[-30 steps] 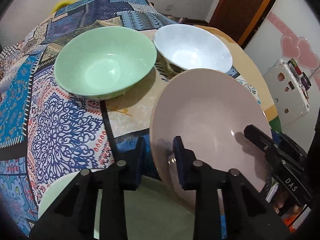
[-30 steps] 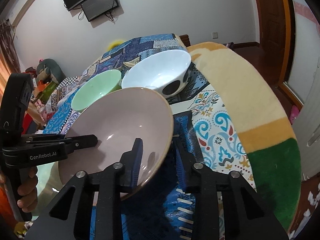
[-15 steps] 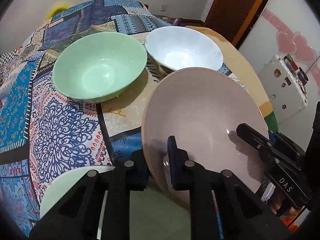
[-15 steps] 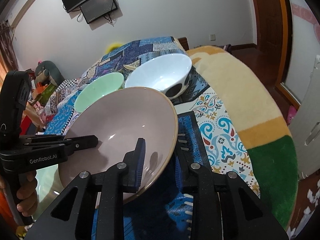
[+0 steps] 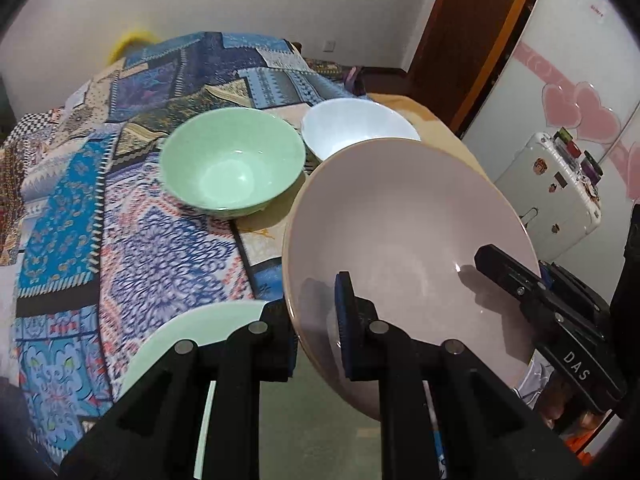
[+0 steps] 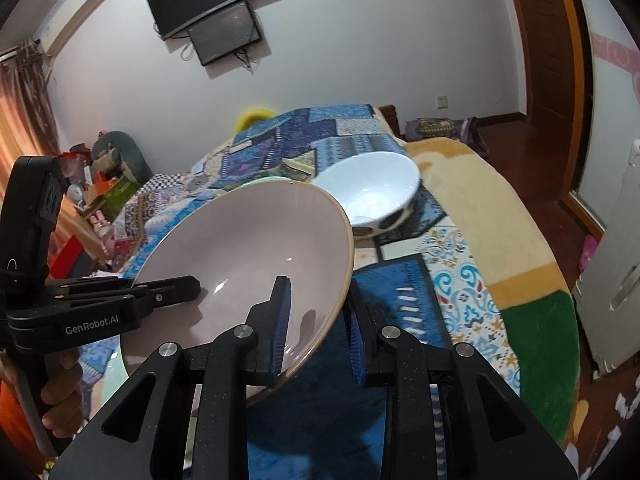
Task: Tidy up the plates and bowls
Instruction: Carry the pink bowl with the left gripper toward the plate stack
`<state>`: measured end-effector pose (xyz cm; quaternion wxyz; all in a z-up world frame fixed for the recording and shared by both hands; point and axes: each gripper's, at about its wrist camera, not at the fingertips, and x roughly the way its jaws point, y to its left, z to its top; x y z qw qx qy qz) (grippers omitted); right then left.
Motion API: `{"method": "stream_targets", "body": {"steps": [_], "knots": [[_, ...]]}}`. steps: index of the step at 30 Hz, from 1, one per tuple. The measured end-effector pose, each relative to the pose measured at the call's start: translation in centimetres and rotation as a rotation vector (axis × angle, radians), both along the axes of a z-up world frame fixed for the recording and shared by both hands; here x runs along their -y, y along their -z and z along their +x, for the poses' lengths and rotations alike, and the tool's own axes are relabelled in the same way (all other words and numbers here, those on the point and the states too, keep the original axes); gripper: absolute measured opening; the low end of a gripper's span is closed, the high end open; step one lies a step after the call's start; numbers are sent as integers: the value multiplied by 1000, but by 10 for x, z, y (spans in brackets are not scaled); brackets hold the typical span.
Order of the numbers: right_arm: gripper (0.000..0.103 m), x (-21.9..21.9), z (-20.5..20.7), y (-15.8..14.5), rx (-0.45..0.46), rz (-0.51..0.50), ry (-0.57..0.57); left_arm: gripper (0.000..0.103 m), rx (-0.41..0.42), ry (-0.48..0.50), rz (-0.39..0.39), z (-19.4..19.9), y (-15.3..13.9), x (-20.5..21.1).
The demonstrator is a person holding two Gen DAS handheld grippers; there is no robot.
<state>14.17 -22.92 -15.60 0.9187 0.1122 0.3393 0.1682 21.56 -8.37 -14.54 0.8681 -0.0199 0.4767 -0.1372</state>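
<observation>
Now we hold the pink bowl (image 5: 404, 240) between both tools, and it has risen off the bed since a second ago: the green bowl (image 5: 232, 168) and white bowl (image 5: 356, 132) have slid farther away in the left wrist view. A second ago the left gripper (image 5: 314, 322) stood slightly apart around the rim; its fingers are now clamped on the rim at about 7 o'clock, one pad inside, one outside. The right gripper (image 6: 316, 320) is likewise pinched on the opposite rim, at about 5 o'clock in its own view, unchanged. We judge the lift is under way, with the bowl probably headed for stacking with the others, though its destination is not shown.

The pink bowl is wide, shallow and glossy, seemingly glazed ceramic, with a thin tan edge; it tilts with its open face toward us. Behind it, at 11 o'clock in the left wrist view, sits the smooth mint green bowl, upright, and at 12 o'clock the white bowl, which shows dark oval spots on its outer wall in the right wrist view. A pale green plate (image 5: 192, 336) lies flat beneath the left gripper at 8 o'clock. All rest on a soft patchwork bedspread (image 5: 80, 216) in blues, with busy printed patterns
</observation>
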Motion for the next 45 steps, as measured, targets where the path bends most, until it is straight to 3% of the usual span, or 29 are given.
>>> {"method": "stream_targets", "body": {"steps": [12,22,35,45], "knots": [[24,-62,-17,-20,22,-7,-130,16,69,-98,6,-59,-35,-59],[24,-140,-16,-13,-6,-22,-286,16,90,-235,4,-104,-42,-134],[24,-239,-9,21,-100,-57,-462,16,41,-427,16,-146,-11,-243],[24,-276,-7,45,-159,-133,-495,16,-19,-485,-31,-153,29,-287]]}}
